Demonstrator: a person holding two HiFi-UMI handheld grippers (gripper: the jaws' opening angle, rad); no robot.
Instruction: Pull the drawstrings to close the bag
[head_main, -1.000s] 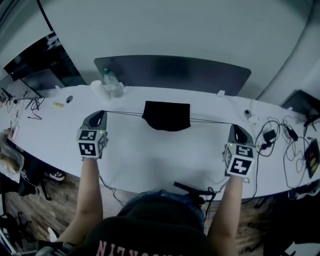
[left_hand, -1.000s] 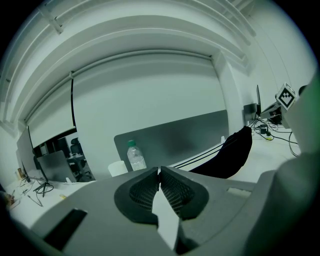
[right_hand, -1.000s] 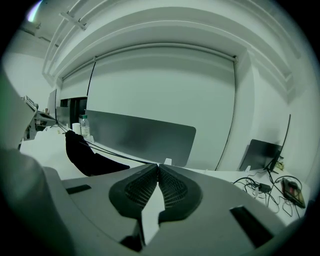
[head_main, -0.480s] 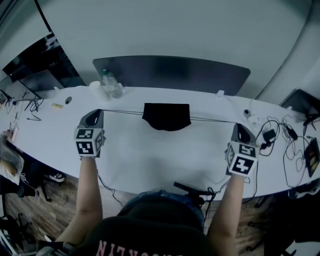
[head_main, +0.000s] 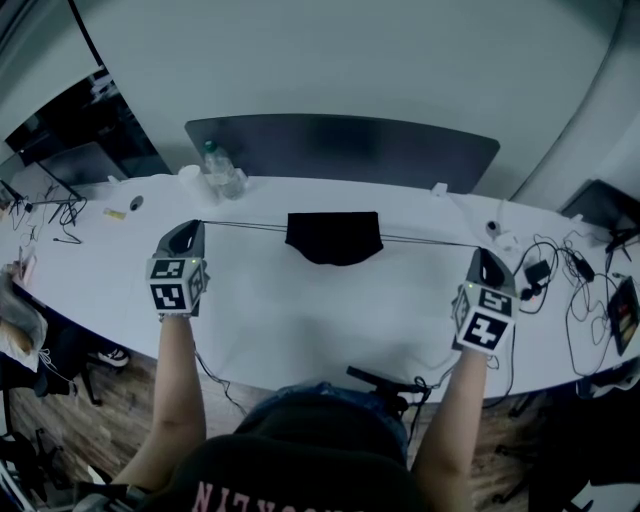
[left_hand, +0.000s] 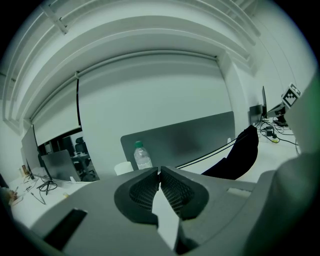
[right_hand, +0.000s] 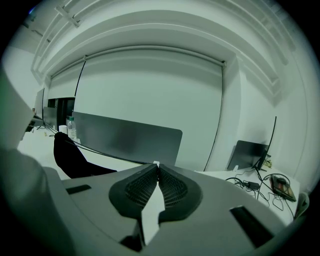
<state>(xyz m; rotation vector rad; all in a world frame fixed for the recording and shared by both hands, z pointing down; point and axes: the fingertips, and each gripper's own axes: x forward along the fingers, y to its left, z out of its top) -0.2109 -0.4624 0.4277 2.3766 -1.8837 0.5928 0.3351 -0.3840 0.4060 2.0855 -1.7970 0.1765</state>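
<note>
the black drawstring bag lies flat on the white table, toward its far edge and roughly midway between the two grippers, with its gathered top facing the grey partition panel. from its upper corners two thin cords run out sideways in a nearly straight, taut line. the left drawstring leads to the left gripper, well off to the bag's left. in the left gripper view that gripper has its ribbed pads pressed together at the tips, pinching the cord, which stretches away to the dark bag on the right. the right drawstring leads to the right gripper, well off to the bag's right. its own view shows the tips likewise closed on the cord, which runs left to the bag. a plastic water bottle stands at the table's back edge behind the left gripper, and loose cables lie on the table past the right one.
</note>
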